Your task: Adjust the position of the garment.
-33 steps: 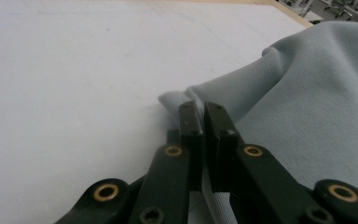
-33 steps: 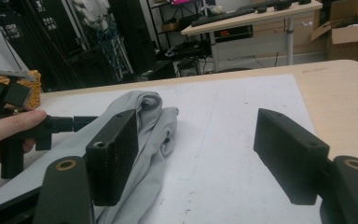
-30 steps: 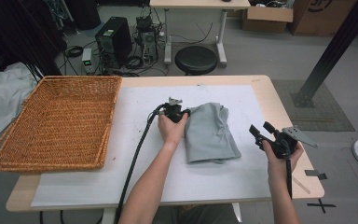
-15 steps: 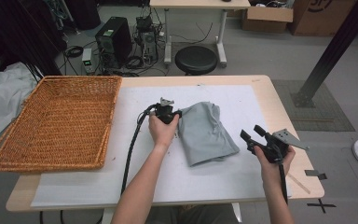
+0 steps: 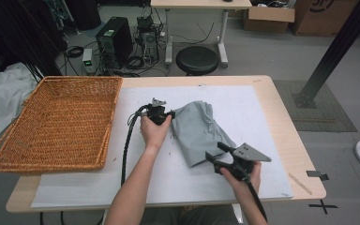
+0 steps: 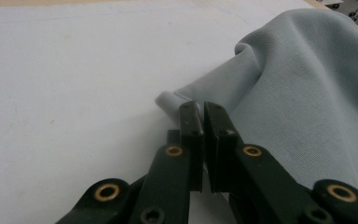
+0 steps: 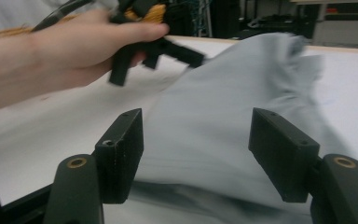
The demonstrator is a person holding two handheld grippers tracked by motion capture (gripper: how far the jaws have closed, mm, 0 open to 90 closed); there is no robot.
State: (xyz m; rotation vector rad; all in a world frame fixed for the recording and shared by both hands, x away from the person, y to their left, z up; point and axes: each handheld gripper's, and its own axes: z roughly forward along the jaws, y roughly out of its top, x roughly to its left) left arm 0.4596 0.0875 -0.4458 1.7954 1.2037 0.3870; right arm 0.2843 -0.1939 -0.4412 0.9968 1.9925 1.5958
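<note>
Grey cloth (image 5: 199, 131) lying crumpled on the white sheet (image 5: 98, 187) mid-table, left gripper (image 6: 200, 121) clamped on its left edge, right gripper (image 5: 214, 157) at its near corner, jaws wide apart and just narrowing, cloth between them ungripped, wicker basket (image 5: 51, 122) at left

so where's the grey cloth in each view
High view: the grey cloth lies crumpled at mid-table on the white mat, between the two hands.
Left gripper view: it covers the right half, its corner pinched in the shut fingers.
Right gripper view: it sits centre, running back from between the open fingers.
Shared landmark: the left gripper, clamped on the cloth's corner, also at upper left in the right gripper view.
</note>
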